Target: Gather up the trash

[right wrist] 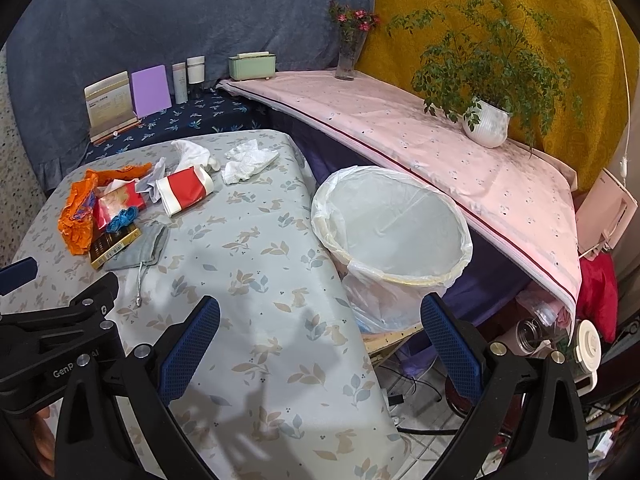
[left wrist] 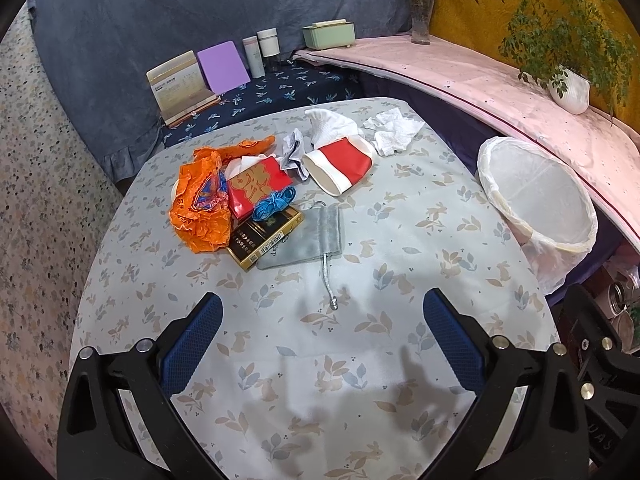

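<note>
While both grippers' fingers (left wrist: pixel 200 336) stand apart empty, crumpled orange wrapper (left wrist: pixel 200 208), lined bin (right wrist: pixel 394 232) empty

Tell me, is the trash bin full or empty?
Empty, as far as it shows. The trash bin has only its clear liner inside; the wrappers and crumpled tissue lie on the table.

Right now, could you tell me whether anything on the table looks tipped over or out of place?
Yes: the red-and-white paper cup lies on its side amid the trash pile, and the grey drawstring pouch partly overlaps the black-and-gold box. The lined bin stands empty.
</note>
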The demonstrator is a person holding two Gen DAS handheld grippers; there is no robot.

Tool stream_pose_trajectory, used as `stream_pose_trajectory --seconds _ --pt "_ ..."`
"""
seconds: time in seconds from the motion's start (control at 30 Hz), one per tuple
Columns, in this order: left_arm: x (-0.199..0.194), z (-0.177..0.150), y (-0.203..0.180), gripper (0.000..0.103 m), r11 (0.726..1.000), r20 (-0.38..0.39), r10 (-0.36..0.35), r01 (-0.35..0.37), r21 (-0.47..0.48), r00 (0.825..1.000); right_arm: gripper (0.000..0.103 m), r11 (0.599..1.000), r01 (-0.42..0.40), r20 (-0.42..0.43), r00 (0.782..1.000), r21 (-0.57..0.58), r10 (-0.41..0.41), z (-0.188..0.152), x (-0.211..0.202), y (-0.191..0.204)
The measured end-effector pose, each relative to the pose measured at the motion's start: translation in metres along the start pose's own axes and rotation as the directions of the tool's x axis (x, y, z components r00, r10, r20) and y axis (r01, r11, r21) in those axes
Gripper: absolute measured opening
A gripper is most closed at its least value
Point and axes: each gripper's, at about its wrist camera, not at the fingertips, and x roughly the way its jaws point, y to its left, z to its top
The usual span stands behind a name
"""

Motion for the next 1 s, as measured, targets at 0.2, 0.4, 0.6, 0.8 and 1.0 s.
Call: stream_pose_trajectory --seconds 0.2,0.4,0.6,0.8,1.0 --pt "-0.0007 0.0001 0.0001 0.096 1.000 0.005 0.004 -0.004 0.002 1.000 0.096 1.000 0.000 -0.001 1.000 0.001 0.000 0.0000 0.0001 -0.0001" --pt "-0.0008 0.0004 0.0004 0.096 1.000 0.005 0.003 -0.003 0.001 1.000 0.096 1.000 -0.001 0.000 1.000 0.001 0.001 -0.0001 0.0001 -0.0005" --pt "-0.0018 0.0005 -0.0004 0.096 1.000 0.006 0.002 -0.002 0.003 1.000 0.096 1.000 0.000 0.004 1.000 0.008 0.000 0.0005 -0.0012 -0.0017" --pt "-0.0037 0.0009 -0.0013 0.096 1.000 0.011 0.001 -0.001 0.008 1.000 0.096 1.000 0.002 0.007 1.000 0.008 -0.002 0.0007 -0.0019 -0.0019" --pt "-0.0043 0.0027 -0.0014 0.096 1.000 0.015 0.001 -0.001 0.011 1.000 0.096 1.000 0.003 0.008 1.000 0.008 -0.003 0.0011 -0.0027 -0.0022"
